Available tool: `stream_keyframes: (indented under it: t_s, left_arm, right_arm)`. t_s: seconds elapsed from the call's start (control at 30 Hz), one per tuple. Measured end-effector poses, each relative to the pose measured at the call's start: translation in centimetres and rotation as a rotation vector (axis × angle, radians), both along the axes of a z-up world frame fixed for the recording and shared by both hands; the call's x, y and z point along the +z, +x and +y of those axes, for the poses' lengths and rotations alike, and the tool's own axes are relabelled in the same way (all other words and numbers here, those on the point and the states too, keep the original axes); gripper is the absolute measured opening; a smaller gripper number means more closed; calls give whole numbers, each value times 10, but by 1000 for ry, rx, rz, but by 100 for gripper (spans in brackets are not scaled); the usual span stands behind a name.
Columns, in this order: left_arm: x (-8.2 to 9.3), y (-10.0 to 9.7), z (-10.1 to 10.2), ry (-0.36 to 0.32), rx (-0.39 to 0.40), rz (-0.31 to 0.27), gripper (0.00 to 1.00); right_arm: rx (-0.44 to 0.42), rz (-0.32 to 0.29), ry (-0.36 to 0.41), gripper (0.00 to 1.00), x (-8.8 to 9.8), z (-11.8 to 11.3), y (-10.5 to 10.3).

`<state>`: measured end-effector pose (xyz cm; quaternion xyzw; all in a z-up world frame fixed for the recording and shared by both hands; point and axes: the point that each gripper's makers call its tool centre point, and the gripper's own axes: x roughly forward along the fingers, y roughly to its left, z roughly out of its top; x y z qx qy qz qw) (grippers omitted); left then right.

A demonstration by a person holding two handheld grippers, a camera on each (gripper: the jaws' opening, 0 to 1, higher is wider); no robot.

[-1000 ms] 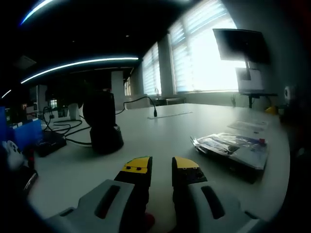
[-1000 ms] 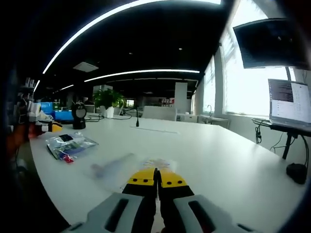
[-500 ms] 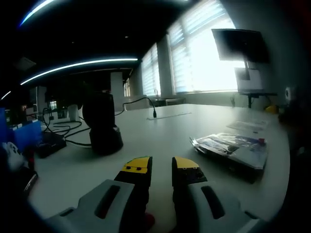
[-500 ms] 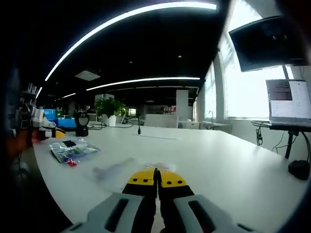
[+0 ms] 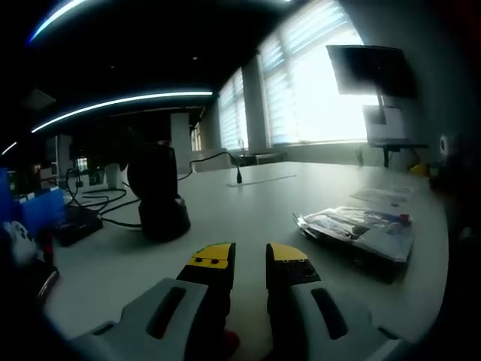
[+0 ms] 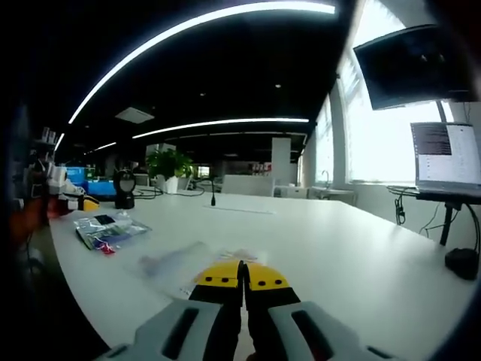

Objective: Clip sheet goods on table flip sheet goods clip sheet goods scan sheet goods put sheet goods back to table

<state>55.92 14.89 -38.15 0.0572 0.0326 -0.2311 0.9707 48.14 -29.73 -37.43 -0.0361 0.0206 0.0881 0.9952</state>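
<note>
Left gripper [image 5: 249, 259]: I am holding its jaws apart, empty, above the white table [image 5: 248, 203].
Right gripper [image 6: 242, 274]: I am keeping its jaws pressed together; whether they pinch the clear sheet [image 6: 176, 265] lying just ahead, I cannot tell.
Sheet goods [image 5: 361, 226]: a printed packet, lying flat on the table near its edge.
Scanner [image 5: 156, 192]: standing well apart from the packet.
Technique: I am judging a low approach best, nipping the packet's edge.
</note>
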Motion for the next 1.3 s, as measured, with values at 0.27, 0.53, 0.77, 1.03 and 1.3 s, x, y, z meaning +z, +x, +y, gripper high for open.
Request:
stream_keyframes:
  t_s: [0.27,0.53,0.77,1.03,1.3]
  left_arm:
    - [0,0,-1,-2,-6,-1,9]
    - [5,-2,-2,-27,-27,-20,9]
    - [7,-4,-3,-30,-38,-37,9]
    - [8,-6,-5,-28,-54,-45,9]
    - [6,-6,-7,-12,-60,-38,9]
  right_arm:
    - [0,41,-36,0,0,7,12]
    - [8,66,-75,0,0,13,22]
    - [1,57,-115,0,14,12,26]
    - [26,78,-134,0,28,14,35]
    - [62,145,-199,3,25,18,47]
